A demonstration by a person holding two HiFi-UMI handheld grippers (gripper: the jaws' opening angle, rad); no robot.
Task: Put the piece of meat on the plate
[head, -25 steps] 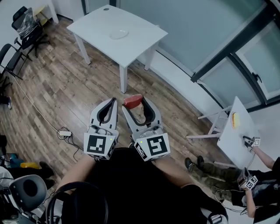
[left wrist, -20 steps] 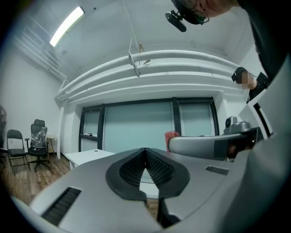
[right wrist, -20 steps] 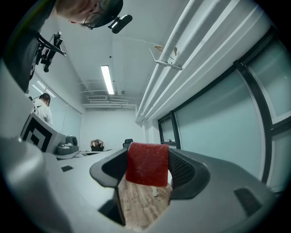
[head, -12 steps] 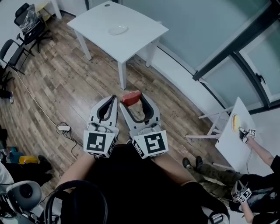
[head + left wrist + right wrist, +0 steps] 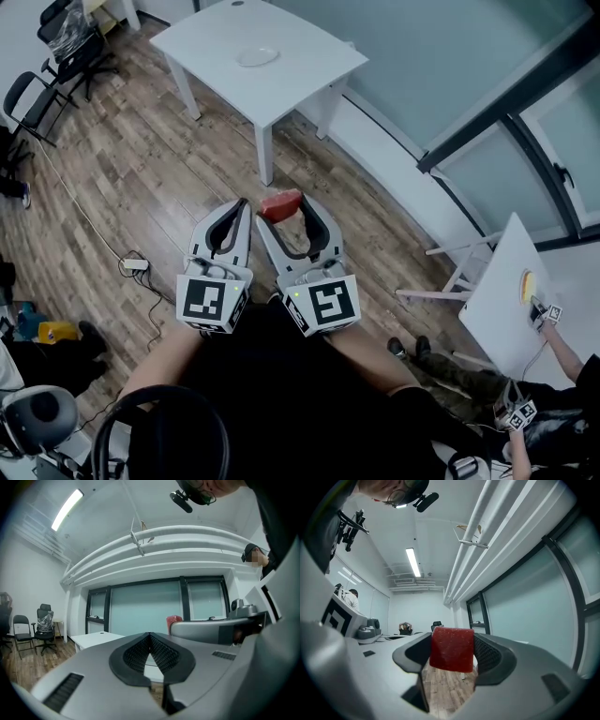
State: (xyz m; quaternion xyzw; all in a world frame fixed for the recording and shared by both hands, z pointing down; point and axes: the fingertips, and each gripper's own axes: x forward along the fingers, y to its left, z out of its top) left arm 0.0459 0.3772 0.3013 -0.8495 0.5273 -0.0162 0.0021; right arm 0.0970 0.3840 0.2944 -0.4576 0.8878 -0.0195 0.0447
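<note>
Right gripper [image 5: 284,210] clamped on the piece of meat [image 5: 451,649], a red, blocky slab with a grainy face, pinched between black ribbed pads [image 5: 487,654]; left gripper [image 5: 150,637] empty, its ribbed pads pressed together at the tips. Meat held over the wood-plank floor [image 5: 141,178], just short of the near corner of the white table [image 5: 300,80]; the pale round plate [image 5: 256,56] lies on that table, well apart from the meat.
</note>
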